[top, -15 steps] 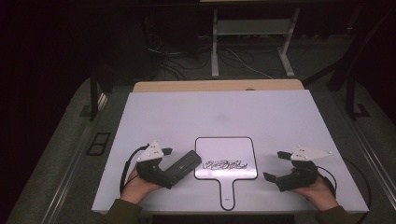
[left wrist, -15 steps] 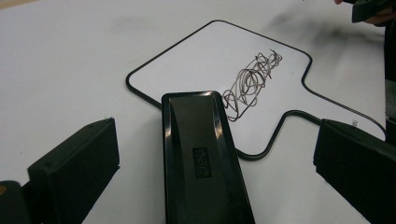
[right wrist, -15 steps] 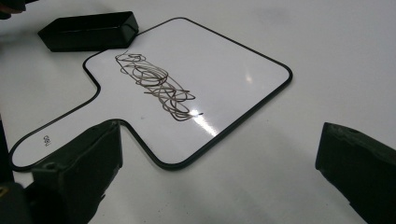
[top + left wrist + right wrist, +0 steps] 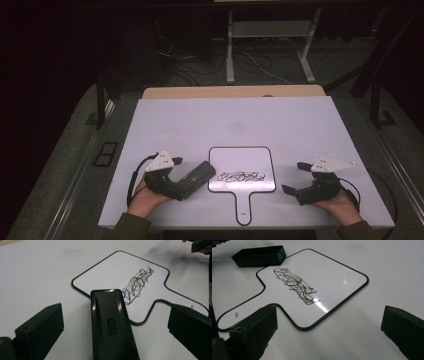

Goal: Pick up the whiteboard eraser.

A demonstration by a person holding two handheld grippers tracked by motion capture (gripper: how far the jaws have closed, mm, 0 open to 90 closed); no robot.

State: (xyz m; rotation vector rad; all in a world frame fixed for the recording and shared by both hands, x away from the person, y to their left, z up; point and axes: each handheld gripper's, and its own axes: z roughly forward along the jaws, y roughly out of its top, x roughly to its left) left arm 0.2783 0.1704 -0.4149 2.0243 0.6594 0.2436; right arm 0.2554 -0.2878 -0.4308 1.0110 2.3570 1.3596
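Note:
A paddle-shaped whiteboard [image 4: 241,162] with a dark scribble [image 4: 241,176] lies flat near the table's front edge, its handle toward me. A black eraser [image 4: 202,172] rests at the board's left edge. My left gripper [image 4: 184,176] stands open around it. In the left gripper view the eraser [image 4: 111,325] lies between the two wide jaws of the left gripper [image 4: 115,315] with a gap on each side, its far end overlapping the whiteboard [image 4: 112,275]. My right gripper [image 4: 294,177] is open and empty, right of the board. In the right gripper view the right gripper [image 4: 329,312] faces the whiteboard [image 4: 329,272], with the eraser [image 4: 259,256] beyond.
The white tabletop [image 4: 240,120] stretches far ahead, with a wooden strip [image 4: 232,92] along its back edge. Beyond it are cables and metal stand legs [image 4: 230,50] on the dark floor. Both of the person's hands rest near the table's front edge.

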